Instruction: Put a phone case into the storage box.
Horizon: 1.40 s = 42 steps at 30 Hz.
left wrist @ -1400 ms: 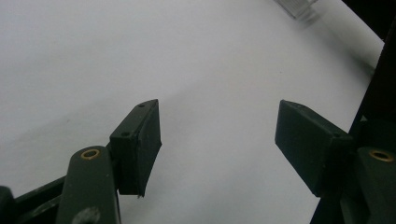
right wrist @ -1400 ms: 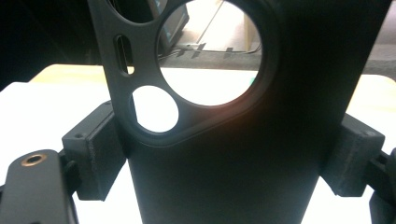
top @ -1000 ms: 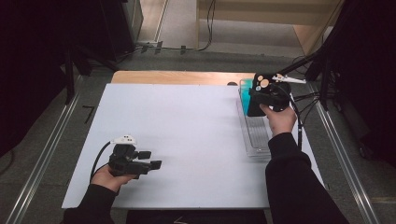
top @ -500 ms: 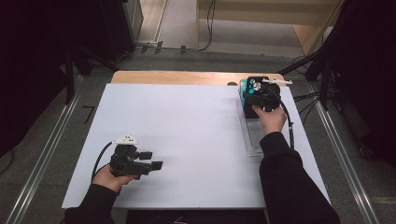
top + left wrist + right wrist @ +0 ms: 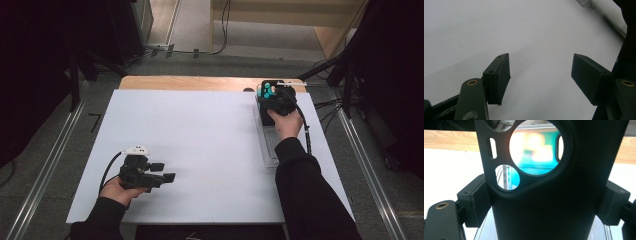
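My right gripper (image 5: 272,100) hangs over the far end of a clear plastic tray (image 5: 268,147) at the table's right side. It is shut on a flat black plate with round holes (image 5: 544,202); both pads press on its edges. Through the holes a teal object (image 5: 534,162) shows, blurred, and teal spots (image 5: 267,90) show at the gripper in the high view. My left gripper (image 5: 165,172) rests low over the white sheet at the front left, pointing right. In the left gripper view its jaws (image 5: 540,75) stand open with nothing between them.
A white sheet (image 5: 200,135) covers most of the table, with a strip of bare wood (image 5: 200,82) along the far edge. Cables trail off the right side near the tray. Metal rails run on the floor at both sides.
My right hand has carried the black plate a little left and down, toward the tray's far end. The left hand has stayed put.
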Motion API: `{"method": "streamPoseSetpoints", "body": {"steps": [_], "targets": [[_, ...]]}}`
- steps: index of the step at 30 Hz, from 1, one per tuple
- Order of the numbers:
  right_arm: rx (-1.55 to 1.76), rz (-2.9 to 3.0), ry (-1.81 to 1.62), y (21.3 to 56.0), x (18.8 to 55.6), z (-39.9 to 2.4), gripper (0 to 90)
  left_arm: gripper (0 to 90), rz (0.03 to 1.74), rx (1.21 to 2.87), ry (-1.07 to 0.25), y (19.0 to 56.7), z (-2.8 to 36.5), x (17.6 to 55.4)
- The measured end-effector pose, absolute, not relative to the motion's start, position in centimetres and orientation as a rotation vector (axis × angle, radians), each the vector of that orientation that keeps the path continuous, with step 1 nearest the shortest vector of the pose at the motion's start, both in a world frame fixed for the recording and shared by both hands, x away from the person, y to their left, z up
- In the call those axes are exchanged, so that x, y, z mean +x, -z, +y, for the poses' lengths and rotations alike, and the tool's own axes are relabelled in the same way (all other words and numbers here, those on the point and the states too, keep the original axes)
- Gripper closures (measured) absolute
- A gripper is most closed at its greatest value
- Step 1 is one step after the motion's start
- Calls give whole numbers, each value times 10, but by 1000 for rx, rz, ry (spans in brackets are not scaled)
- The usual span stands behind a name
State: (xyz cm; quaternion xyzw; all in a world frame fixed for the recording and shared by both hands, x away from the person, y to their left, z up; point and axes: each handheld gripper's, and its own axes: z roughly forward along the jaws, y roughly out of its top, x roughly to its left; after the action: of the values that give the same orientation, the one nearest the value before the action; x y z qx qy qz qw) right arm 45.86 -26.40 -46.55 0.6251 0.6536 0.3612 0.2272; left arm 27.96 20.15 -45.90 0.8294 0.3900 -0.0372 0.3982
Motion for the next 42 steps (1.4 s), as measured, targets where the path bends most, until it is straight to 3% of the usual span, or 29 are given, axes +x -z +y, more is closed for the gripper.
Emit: {"method": "streamPoseSetpoints", "body": {"steps": [16,21,42], "targets": [[1718,1826,-980,463,468,-260,106,315,988,2100,96,459,201,280],[1686,1857,-1006,462,468,-263,3,315,986,2102,97,459,201,280],[1643,1949,-987,423,458,-253,0,314,990,2101,97,459,202,281]]}}
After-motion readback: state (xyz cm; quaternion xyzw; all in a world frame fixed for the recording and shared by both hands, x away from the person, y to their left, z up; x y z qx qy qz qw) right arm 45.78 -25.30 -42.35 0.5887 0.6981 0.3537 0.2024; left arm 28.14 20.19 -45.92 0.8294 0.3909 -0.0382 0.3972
